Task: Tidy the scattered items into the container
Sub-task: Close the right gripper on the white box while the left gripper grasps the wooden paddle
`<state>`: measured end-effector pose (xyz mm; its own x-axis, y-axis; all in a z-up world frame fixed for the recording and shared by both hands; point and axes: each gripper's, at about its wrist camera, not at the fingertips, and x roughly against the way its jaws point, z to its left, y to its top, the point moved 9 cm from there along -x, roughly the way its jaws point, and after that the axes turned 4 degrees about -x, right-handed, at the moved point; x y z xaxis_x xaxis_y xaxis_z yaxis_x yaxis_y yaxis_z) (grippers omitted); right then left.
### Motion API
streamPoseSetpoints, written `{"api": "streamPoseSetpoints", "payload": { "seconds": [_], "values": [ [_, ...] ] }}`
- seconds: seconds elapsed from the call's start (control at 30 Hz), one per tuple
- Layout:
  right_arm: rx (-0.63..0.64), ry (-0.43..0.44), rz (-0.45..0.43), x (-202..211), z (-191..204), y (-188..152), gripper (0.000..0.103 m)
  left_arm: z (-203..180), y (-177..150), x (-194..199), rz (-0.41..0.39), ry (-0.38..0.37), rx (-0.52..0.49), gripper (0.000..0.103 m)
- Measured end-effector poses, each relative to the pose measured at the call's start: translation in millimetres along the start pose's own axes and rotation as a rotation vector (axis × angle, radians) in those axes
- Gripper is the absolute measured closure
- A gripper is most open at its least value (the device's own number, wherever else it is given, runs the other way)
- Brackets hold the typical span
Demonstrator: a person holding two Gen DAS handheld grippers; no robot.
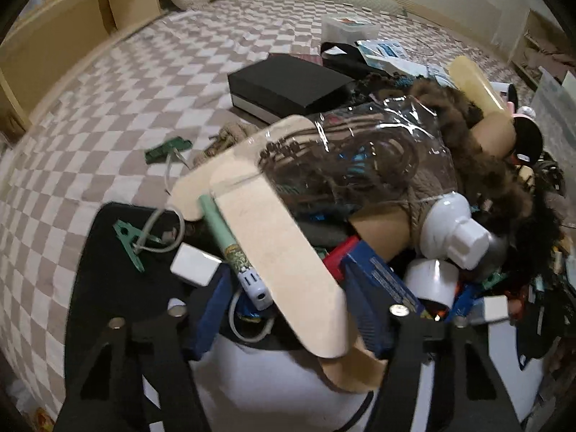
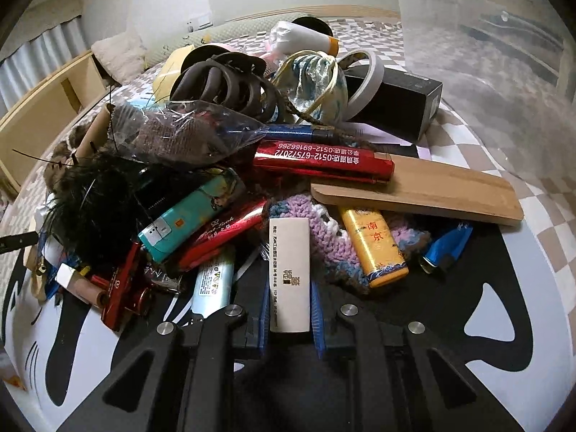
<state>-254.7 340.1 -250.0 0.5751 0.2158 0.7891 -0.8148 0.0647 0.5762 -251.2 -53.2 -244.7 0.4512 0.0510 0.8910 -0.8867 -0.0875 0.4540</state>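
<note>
My right gripper [image 2: 289, 318] pinches the white rectangular lighter [image 2: 289, 273] at six o'clock of the pile; the clear plastic container [image 2: 478, 36] stands at one o'clock. My left gripper [image 1: 288, 318] straddles a pale wooden board [image 1: 284, 252], contact unclear. Lifting it risks dragging the clear plastic bag [image 1: 360, 165] off.

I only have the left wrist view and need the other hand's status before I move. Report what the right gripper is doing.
Observer: The right gripper is shut on a white lighter at the pile's near edge.
Operator: Tell me what lies next to it.
Observer: A yellow lighter lies just right of it on a crocheted piece, with its far end under a wooden board.
Operator: Name what's on that board.
Observer: A red lighter lies over its left end.
</note>
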Motion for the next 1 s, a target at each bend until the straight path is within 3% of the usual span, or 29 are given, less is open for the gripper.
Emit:
{"api": "streamPoseSetpoints", "payload": {
  "seconds": [0.33, 0.37, 0.4, 0.43, 0.67, 0.73, 0.8, 0.87, 1.0],
  "values": [
    [0.002, 0.003, -0.005, -0.5, -4.3, -1.7, 0.083, -2.4, -21.1, 22.1, -0.014, 0.025, -0.116, 0.059],
    [0.004, 0.001, -0.006, -0.6, -4.2, -1.8, 0.083, -2.2, -23.8, 24.8, -0.016, 0.022, -0.123, 0.065],
    [0.006, 0.000, -0.006, -0.7, -4.2, -2.8, 0.083, -2.7, -26.6, 27.3, -0.016, 0.013, -0.127, 0.079],
    [0.007, -0.001, -0.007, -0.5, -4.1, -3.5, 0.083, -3.2, -30.2, 29.5, -0.014, 0.007, -0.133, 0.082],
    [0.011, -0.006, -0.008, -0.6, -4.7, -5.0, 0.083, -8.6, -41.7, 28.2, -0.024, 0.011, -0.175, 0.083],
    [0.013, -0.008, -0.008, -0.6, -4.8, -5.1, 0.083, -8.1, -42.4, 24.4, -0.028, 0.029, -0.182, 0.077],
    [0.013, -0.008, -0.008, -0.8, -4.6, -5.1, 0.083, -5.8, -40.0, 22.5, -0.051, 0.079, -0.202, 0.044],
    [0.012, -0.007, -0.008, -1.0, -4.5, -5.2, 0.083, -4.3, -37.1, 20.7, -0.077, 0.113, -0.225, 0.040],
    [0.009, -0.006, -0.007, -1.2, -4.3, -5.4, 0.083, -2.8, -38.8, 8.6, -0.057, 0.095, -0.222, 0.041]
  ]
}}
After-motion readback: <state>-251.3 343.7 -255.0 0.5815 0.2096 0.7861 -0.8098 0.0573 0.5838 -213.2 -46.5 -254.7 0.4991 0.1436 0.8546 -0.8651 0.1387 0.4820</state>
